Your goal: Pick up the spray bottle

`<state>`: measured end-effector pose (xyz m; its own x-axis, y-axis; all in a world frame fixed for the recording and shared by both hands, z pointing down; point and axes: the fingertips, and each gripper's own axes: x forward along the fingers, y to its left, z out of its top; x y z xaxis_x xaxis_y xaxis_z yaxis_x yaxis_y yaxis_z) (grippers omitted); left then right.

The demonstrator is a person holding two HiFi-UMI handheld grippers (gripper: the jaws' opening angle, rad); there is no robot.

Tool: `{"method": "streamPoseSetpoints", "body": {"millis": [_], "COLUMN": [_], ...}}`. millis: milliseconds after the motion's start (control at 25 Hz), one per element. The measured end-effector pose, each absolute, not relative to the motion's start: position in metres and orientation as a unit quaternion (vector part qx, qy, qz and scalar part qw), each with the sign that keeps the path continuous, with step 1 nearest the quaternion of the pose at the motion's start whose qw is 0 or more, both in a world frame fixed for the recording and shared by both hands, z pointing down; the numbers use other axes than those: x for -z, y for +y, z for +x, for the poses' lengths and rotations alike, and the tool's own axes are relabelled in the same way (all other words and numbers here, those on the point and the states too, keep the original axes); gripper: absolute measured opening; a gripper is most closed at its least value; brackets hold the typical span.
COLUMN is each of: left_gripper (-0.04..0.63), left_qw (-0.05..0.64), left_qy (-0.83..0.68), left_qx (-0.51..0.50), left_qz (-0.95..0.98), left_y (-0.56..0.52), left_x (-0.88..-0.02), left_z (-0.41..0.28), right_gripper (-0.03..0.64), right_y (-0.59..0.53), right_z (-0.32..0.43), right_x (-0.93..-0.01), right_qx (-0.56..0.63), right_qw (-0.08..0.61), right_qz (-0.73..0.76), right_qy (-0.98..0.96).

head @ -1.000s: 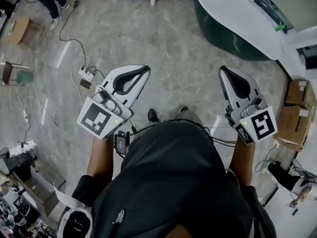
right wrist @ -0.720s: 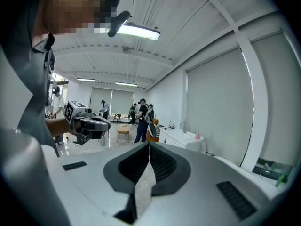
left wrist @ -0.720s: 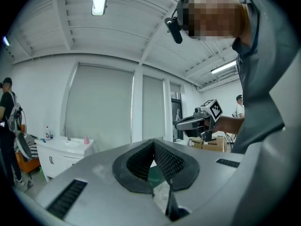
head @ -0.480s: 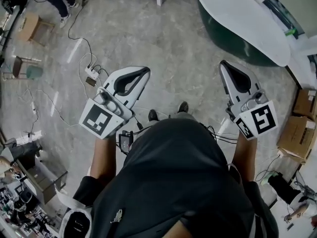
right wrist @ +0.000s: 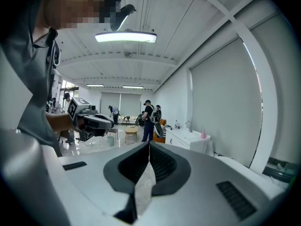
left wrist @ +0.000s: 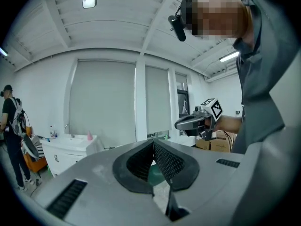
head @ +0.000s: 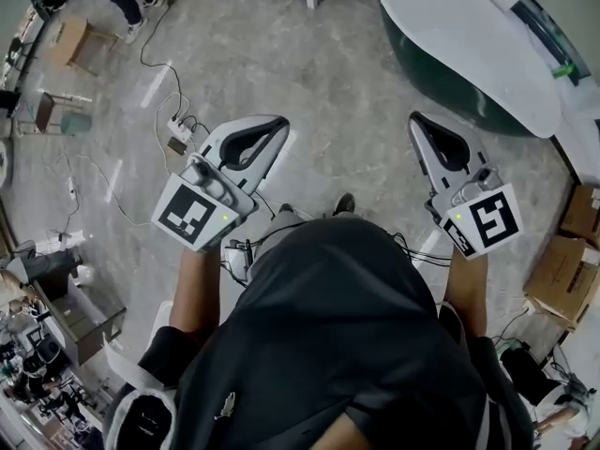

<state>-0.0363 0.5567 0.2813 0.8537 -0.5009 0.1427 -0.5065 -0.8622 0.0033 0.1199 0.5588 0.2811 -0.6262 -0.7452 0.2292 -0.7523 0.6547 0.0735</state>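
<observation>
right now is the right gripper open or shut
Shut and empty: in the right gripper view, the right gripper has its jaws meeting at the tips, with nothing between them.

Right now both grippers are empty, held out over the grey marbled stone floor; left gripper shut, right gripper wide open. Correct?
Not quite. The right gripper is shut, not wide open: the right gripper view shows its jaws meeting with nothing between them. The rest stands: the left gripper is shut and empty, and both are held out over the grey marbled stone floor.
</observation>
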Motion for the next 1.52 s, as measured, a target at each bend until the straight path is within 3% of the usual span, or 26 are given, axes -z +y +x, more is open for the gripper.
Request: {"method": "streamPoseSetpoints", "body": {"millis": [440, 1120, 1520], "left_gripper": [0.006, 0.006, 0.006], "left_qw": [0.029, 0.015, 0.02], "left_qy": [-0.269, -0.199, -0.201], "left_qx": [-0.061, -0.027, -0.018], "left_qz": [0.961, 0.979, 0.979], "left_y": [0.56, 0.46, 0.418], "left_x": [-0.286, -0.282, -0.29], "left_z": [-0.039, -0.146, -0.159], "right_gripper": [0.009, 0.009, 0.009], "right_y": [0.554, 0.475, 0.433], "right_z": [0.128, 0.02, 0.0], "right_x": [-0.281, -0.256, -0.258], "right_qx": [-0.017, 0.002, 0.001], "right_qw": [0.137, 0.154, 0.164], "right_qz": [0.424, 0.494, 0.486], "right_qy": [-0.895, -0.856, -0.858]}}
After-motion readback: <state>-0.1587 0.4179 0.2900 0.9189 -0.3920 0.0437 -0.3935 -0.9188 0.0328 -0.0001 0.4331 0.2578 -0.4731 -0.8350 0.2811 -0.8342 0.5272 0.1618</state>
